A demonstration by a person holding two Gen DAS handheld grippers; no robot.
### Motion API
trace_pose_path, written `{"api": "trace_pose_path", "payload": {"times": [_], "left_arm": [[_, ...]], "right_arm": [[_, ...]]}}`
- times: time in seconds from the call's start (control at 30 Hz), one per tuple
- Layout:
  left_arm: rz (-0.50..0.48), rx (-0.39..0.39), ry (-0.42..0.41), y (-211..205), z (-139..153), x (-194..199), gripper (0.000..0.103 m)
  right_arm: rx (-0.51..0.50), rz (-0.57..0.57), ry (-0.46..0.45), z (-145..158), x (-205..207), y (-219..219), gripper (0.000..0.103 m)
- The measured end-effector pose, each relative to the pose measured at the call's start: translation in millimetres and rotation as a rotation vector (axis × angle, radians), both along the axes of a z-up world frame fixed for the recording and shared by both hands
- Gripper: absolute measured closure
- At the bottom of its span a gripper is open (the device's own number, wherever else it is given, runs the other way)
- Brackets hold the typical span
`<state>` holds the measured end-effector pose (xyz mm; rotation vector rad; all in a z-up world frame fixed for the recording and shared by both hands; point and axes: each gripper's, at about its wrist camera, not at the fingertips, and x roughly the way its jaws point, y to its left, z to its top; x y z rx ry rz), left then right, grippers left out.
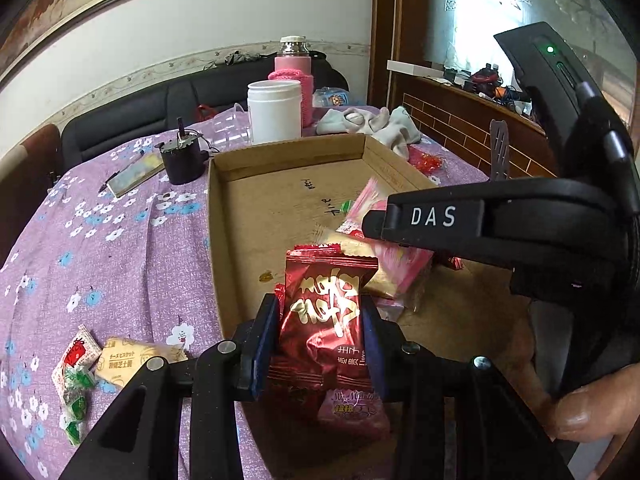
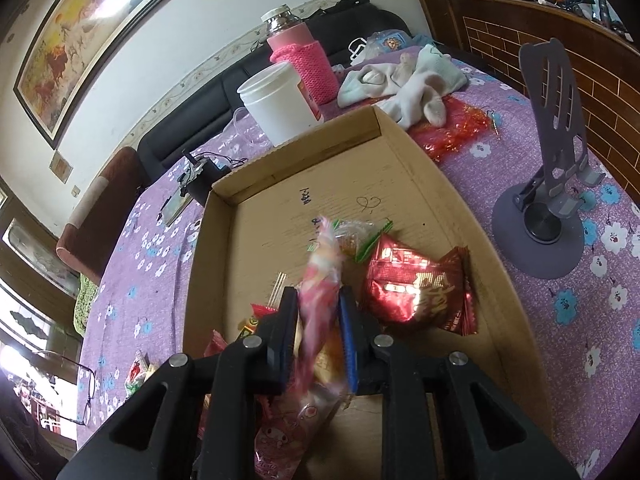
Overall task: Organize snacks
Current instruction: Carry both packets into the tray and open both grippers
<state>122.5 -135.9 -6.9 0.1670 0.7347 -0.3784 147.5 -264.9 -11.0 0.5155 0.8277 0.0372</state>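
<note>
Left gripper [image 1: 320, 332] was clamped on a red foil snack packet [image 1: 328, 320], held over the near end of the cardboard tray [image 1: 280, 208]. Right gripper [image 2: 318, 336] pinched a pink-and-white snack wrapper [image 2: 322, 272] edge-on above the same tray, beside another red foil packet [image 2: 416, 284].

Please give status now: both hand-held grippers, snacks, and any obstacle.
Left hand-held gripper shut on red snack pack. Right hand-held gripper shut on pink snack pack. Both over cardboard tray. No obstacle visible.
</note>
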Motion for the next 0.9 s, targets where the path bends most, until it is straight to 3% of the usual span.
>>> {"api": "trace_pose_path", "payload": {"times": [0.13,0.23,0.37,0.9], "left_arm": [[-0.001,-0.007,-0.003,1,1,-1,0.061],[0.000,-0.017,-0.004,2,2,-2,0.061],[-0.002,-0.028,-0.009,4,5,-5,0.051],[0.042,-0.068,-0.035,17,15,-4,0.050]], "right_arm": [[-0.010,-0.011,-0.015,4,-3,-1,0.075],[-0.016,-0.027,-0.029,7,-6,-3,0.075],[-0.015,-0.049,-0.047,11,-9,-7,0.074],[-0.010,-0.062,-0.098,23,-18,-6,0.072]]}}
